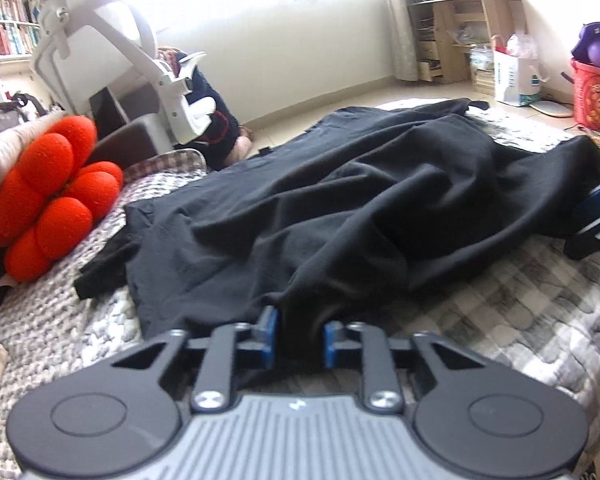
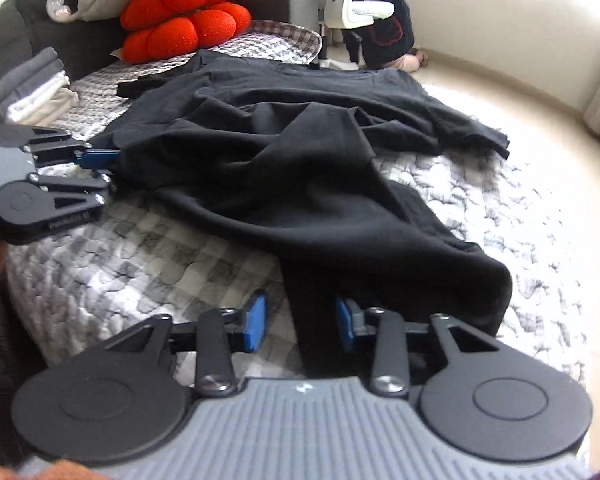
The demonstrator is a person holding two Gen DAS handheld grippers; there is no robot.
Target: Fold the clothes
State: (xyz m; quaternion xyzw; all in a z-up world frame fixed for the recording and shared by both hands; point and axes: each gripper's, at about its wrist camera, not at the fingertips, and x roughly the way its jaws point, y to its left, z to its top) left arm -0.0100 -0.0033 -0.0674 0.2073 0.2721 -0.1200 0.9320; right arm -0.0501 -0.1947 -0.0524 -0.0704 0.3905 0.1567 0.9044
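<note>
Black garment (image 1: pixel 340 184) lies spread but rumpled across the grey-and-white checked quilt (image 1: pixel 520 320), long axis running away from the person, one sleeve (image 2: pixel 472 132) trailing toward the floor side. Left gripper (image 1: pixel 298 334): blue pads sit either side of a bunched fold at the near edge, cloth filling the gap between them; reads as a pinch on the hem, though the pads are not fully together. In the right wrist view that same tool comes in from the left, its blue finger running into the garment's edge. Right gripper (image 2: pixel 300 322): pads spread wider, a strip of black cloth running between them and touching the right pad only; I cannot tell whether it is clamped or just lying in the gap. Likely reason for the two holds: both tools take one long edge at separate points, so the edge can be lifted level and carried over as one fold line. The ridges in the middle suggest slack that needs tensioning first. Orange cushion (image 2: pixel 184 12) sits at the far end against the sofa; a stack of folded items (image 2: pixel 32 84) rests beside it, presumably finished pieces kept out of the working area.
</note>
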